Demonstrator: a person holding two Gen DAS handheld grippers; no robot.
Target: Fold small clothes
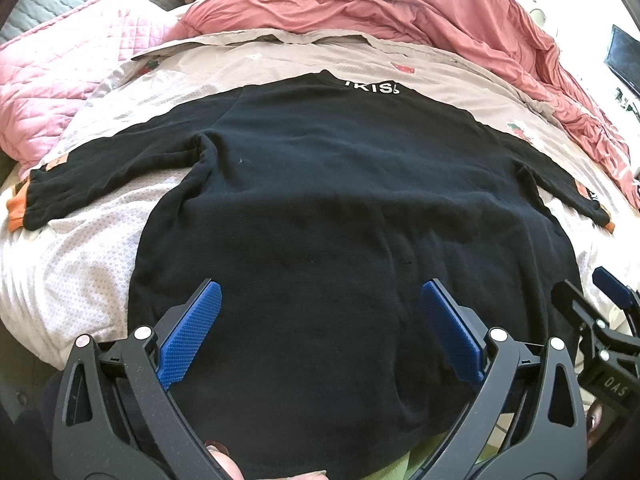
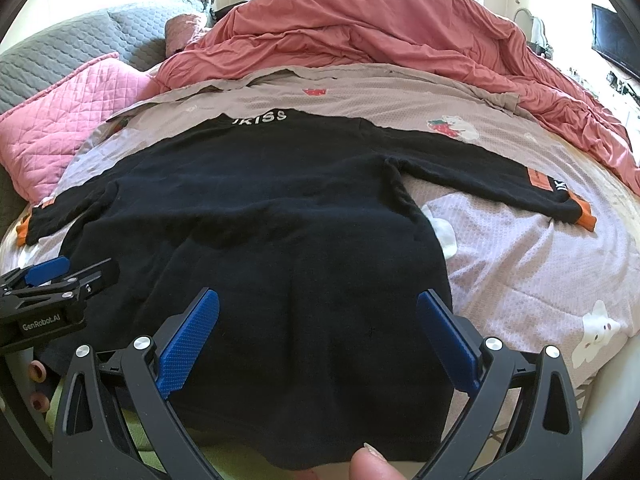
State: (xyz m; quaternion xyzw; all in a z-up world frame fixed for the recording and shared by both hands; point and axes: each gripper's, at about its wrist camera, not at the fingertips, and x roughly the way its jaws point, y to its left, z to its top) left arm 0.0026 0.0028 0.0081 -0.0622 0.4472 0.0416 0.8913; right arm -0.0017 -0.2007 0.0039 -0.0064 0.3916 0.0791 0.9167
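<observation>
A black top point(image 1: 340, 208) is lying flat on a bed, back up, collar at the far end with white lettering, both sleeves spread out to the sides. Orange cuffs point(image 2: 586, 216) are ending each sleeve. The near hem is hanging at the bed's front edge, just under both tools. The left gripper point(image 1: 320, 332) is hovering over the hem's left part, jaws spread wide and holding nothing — the right gripper point(image 2: 318, 332) is doing the same over the right part. A fingertip point(image 2: 370, 466) is showing at the bottom edge. Pale printed sheet point(image 2: 540, 264) is lying bare on both sides of the top. A rumpled red duvet point(image 2: 380, 24) is crowding the far edge, a pink pillow point(image 2: 68, 120) the far left.
</observation>
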